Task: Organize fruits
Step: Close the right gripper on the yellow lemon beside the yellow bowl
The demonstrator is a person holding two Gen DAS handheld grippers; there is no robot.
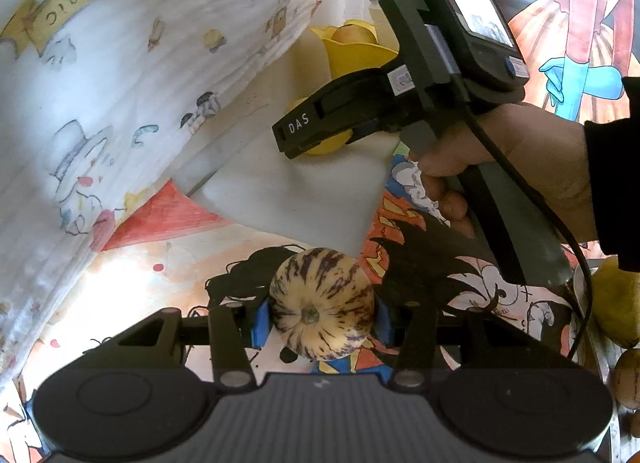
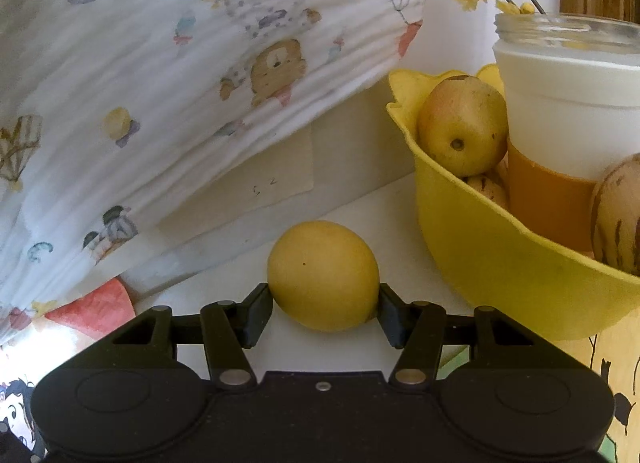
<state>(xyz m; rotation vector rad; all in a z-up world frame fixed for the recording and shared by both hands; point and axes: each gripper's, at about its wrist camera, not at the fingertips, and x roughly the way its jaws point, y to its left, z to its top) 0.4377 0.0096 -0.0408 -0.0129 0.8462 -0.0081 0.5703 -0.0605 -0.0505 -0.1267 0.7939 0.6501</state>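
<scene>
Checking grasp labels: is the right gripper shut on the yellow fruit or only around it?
Shut on it: the right gripper has both fingertips pressing the yellow fruit's sides.

Two grippers [image 1: 322,317] (both loaded), one yellow bowl [image 2: 500,263], one jar [image 2: 568,103]

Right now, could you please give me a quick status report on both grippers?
Left gripper shut on purple-striped cream melon. Right gripper shut on smooth yellow round fruit. Yellow plastic bowl close right, already holding fruit.
</scene>
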